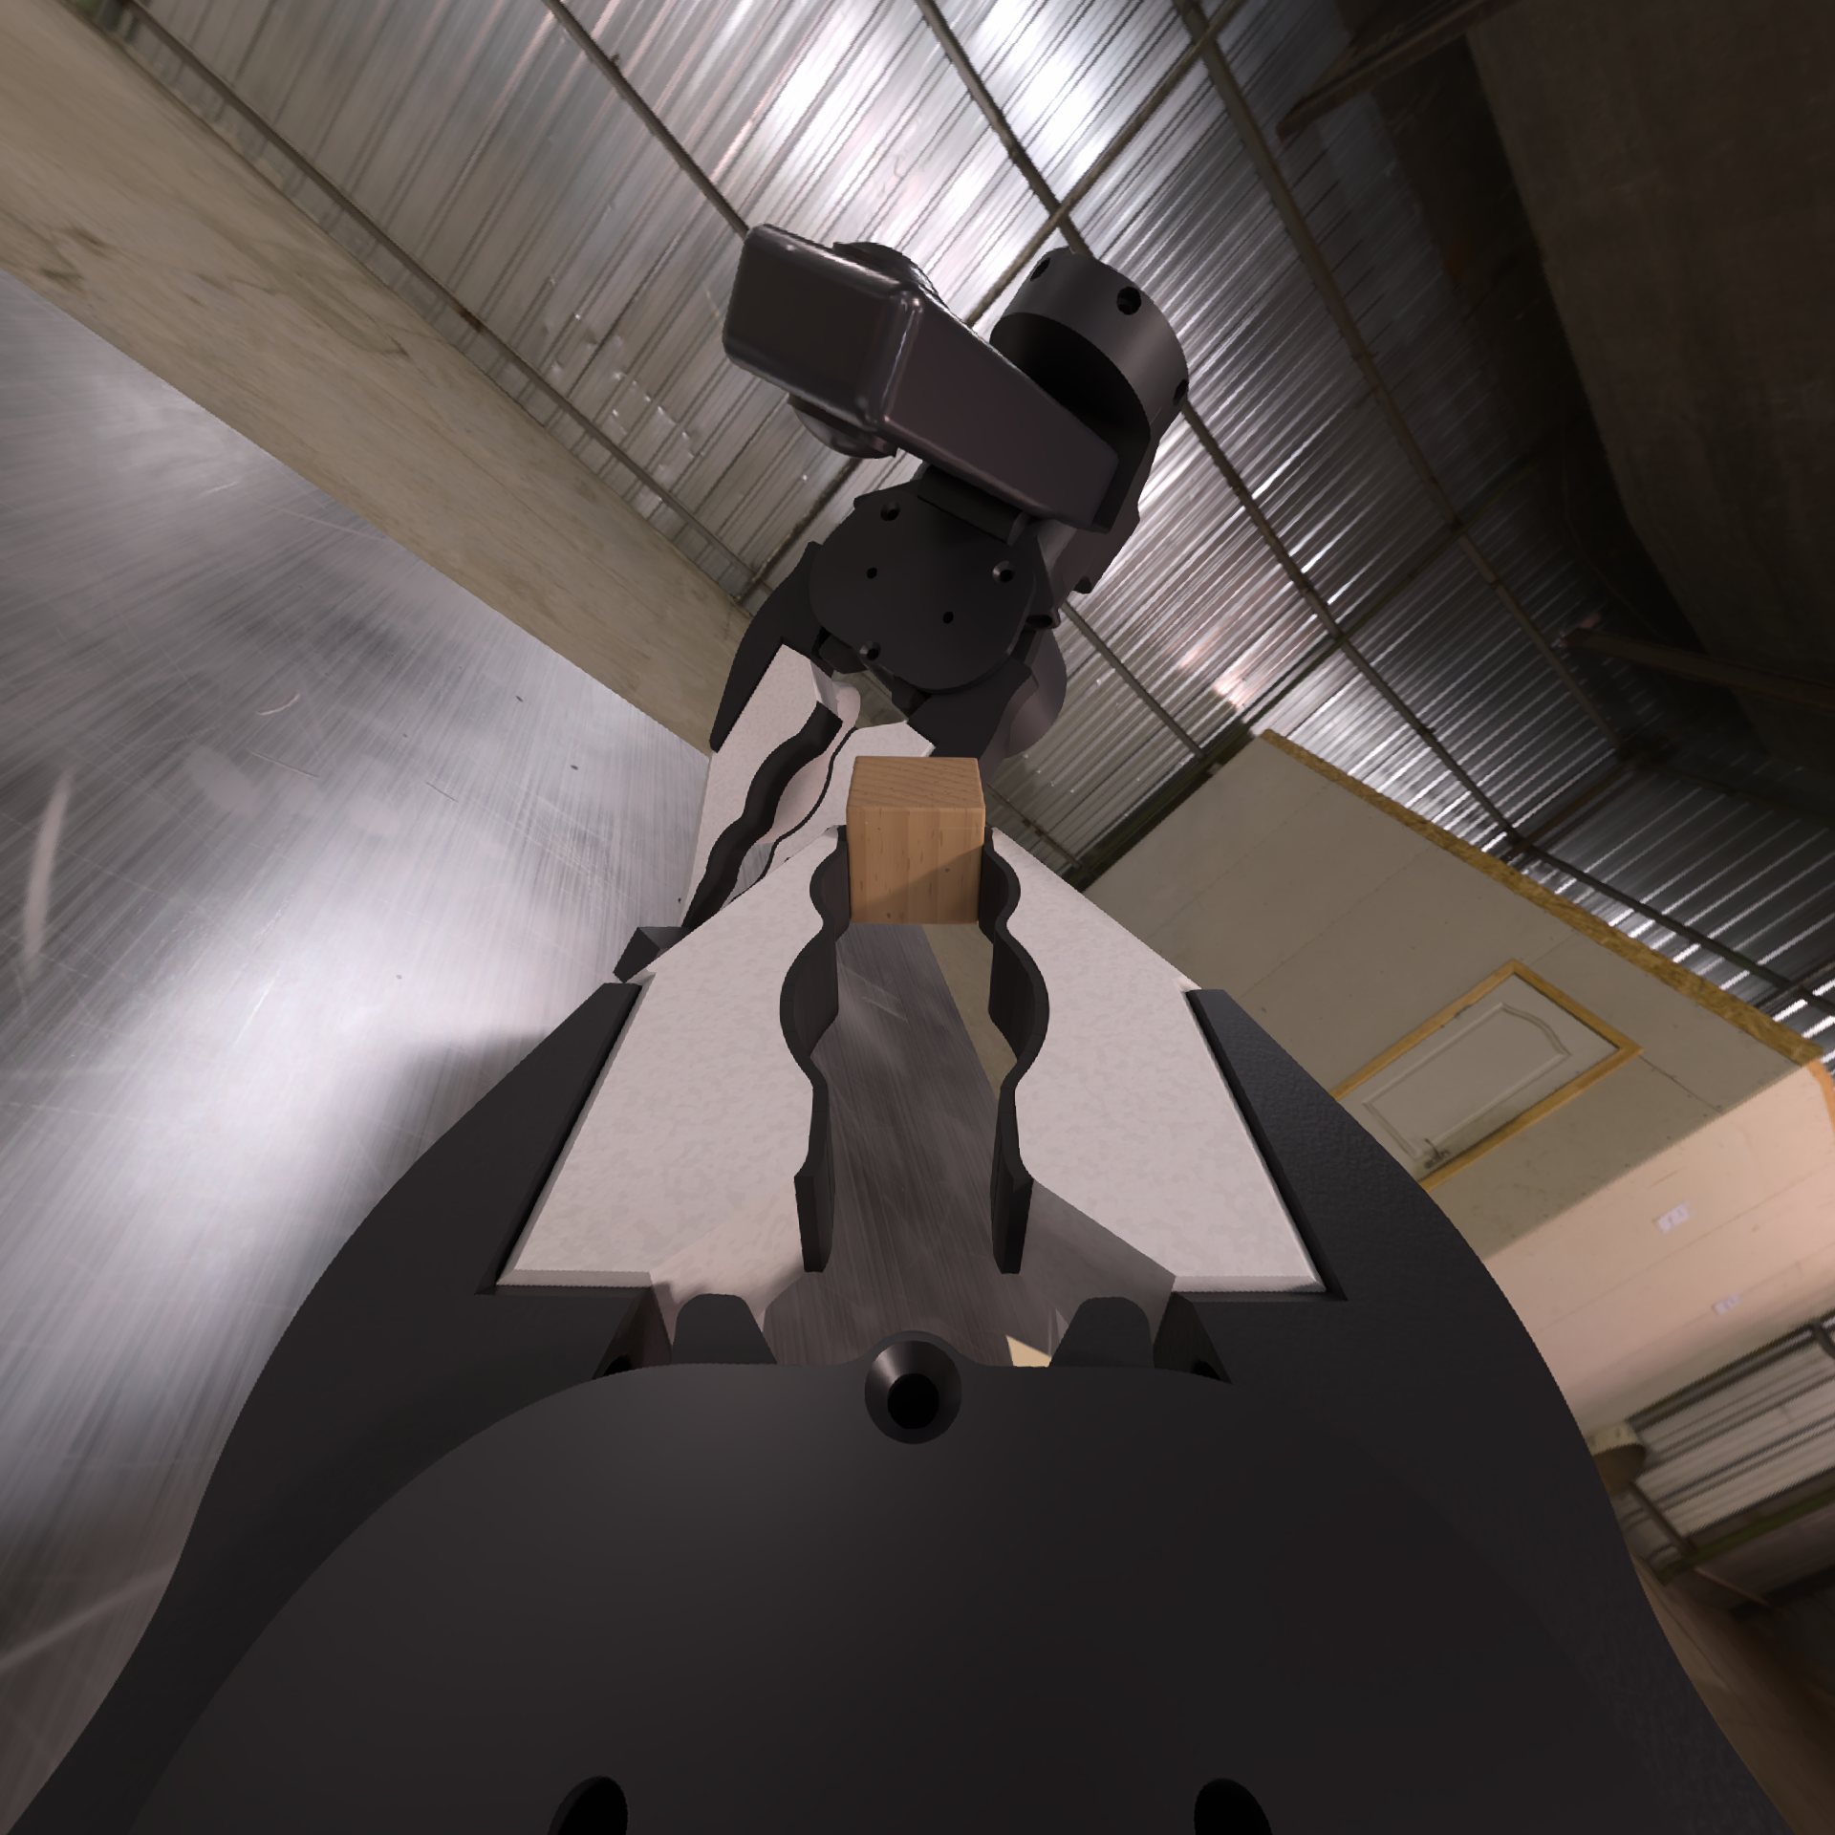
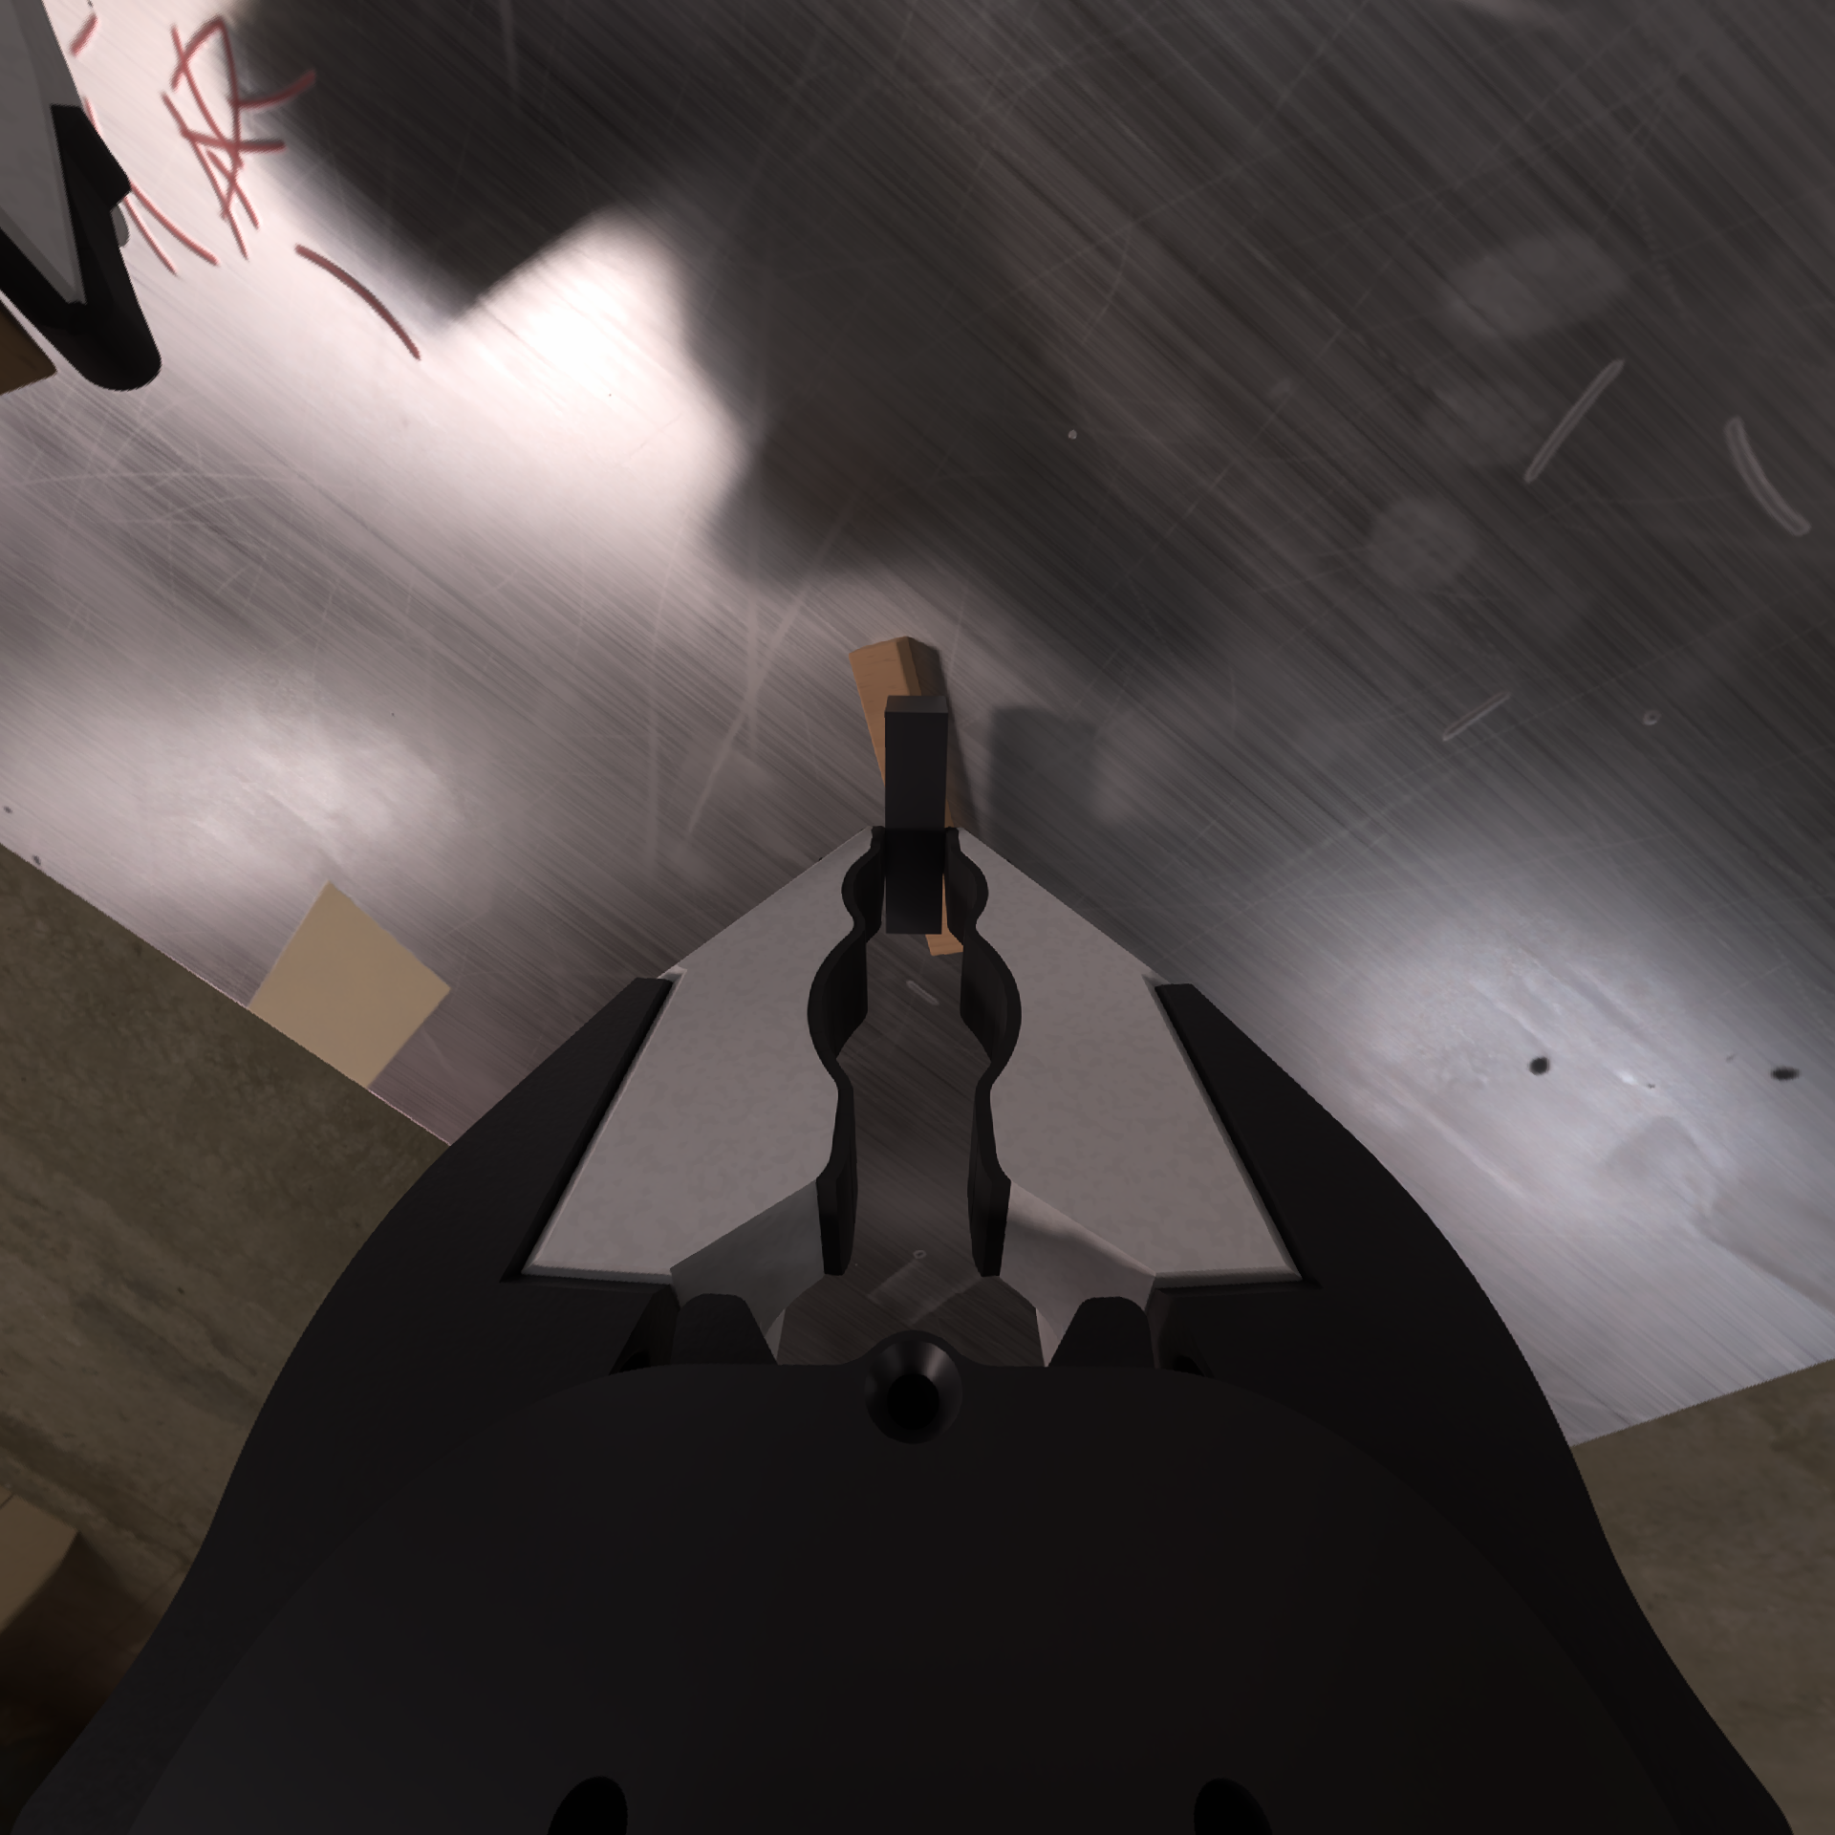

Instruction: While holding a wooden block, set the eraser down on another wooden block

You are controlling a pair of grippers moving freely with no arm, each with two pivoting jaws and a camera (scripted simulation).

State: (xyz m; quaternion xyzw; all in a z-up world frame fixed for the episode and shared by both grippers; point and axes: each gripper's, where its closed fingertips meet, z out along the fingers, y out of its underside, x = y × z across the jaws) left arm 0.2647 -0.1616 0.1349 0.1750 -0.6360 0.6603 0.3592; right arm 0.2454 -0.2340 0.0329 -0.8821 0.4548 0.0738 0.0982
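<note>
Two grippers each hold one object above a brushed-metal tabletop (image 2: 1291, 993). In the left wrist view, the left gripper (image 1: 915, 862) has its jaws closed on a pale wooden cube (image 1: 916, 840), gripped by two opposite faces at the fingertips and raised clear of the tabletop. Beyond the cube, the right gripper (image 1: 794, 794) hangs close by, seen from below with its camera housing uppermost; its held object cannot be made out from this side.

In the right wrist view, the right gripper (image 2: 914, 874) has its jaws narrowly closed on the dark eraser (image 2: 915, 794), a slim black bar that projects forward past the fingertips. Directly behind the eraser lies a second wooden block (image 2: 884, 670), its tan edges showing at the bar's far end and below the jaws; whether eraser and block touch cannot be told. A tan card-like patch (image 2: 348, 978) appears near the tabletop's edge. Red scrawled marks (image 2: 218, 149) cross the metal at upper left. No brand or label shows on the cube, the block or the eraser.
</note>
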